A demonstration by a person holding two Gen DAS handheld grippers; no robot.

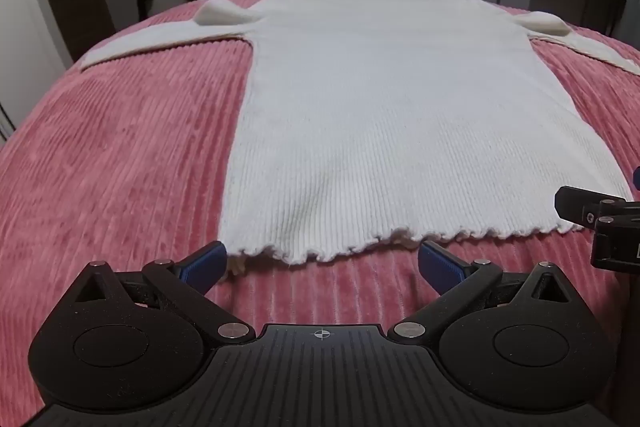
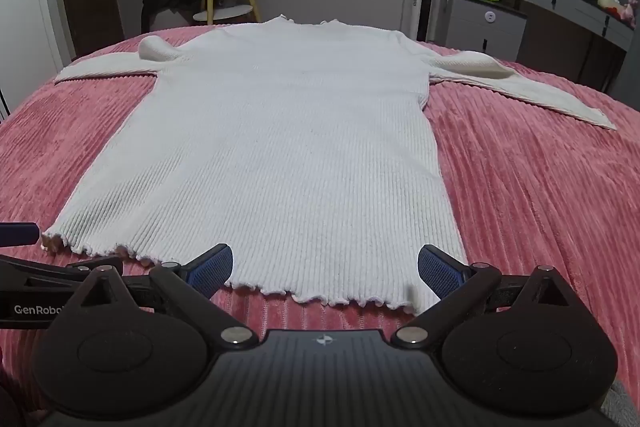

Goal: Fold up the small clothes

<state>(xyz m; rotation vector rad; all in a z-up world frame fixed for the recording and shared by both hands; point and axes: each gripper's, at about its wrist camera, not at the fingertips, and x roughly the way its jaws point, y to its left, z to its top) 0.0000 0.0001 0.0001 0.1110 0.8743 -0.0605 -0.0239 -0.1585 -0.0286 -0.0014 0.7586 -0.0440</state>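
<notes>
White ribbed knit top [image 1: 400, 99] lies flat, face down or up can't tell, on the pink corduroy bedspread [image 1: 120, 155]. Collar at the far end, both sleeves out sideways, each with a small hump at the shoulder. Ruffled hem [image 2: 312, 297] is nearest the cameras.

Left tongs [image 1: 320, 263]: jaws fully spread, nothing between the pads, hovering just short of the hem's left corner. Right tongs [image 2: 325, 267]: also wide open, empty, straddling the hem near its right corner, pads not pressing the fabric.

Handling, my read: light, soft, stretchy knit. No stiffness, so it'll sag and drape from any single pinch point. The corduroy likely adds drag, so lift rather than slide. The ruffled edge is thin; pinch a bit inside the hem, through both layers, at the 2 bottom corners. Sleeves probably want folding inward first; grab those at the cuffs.
</notes>
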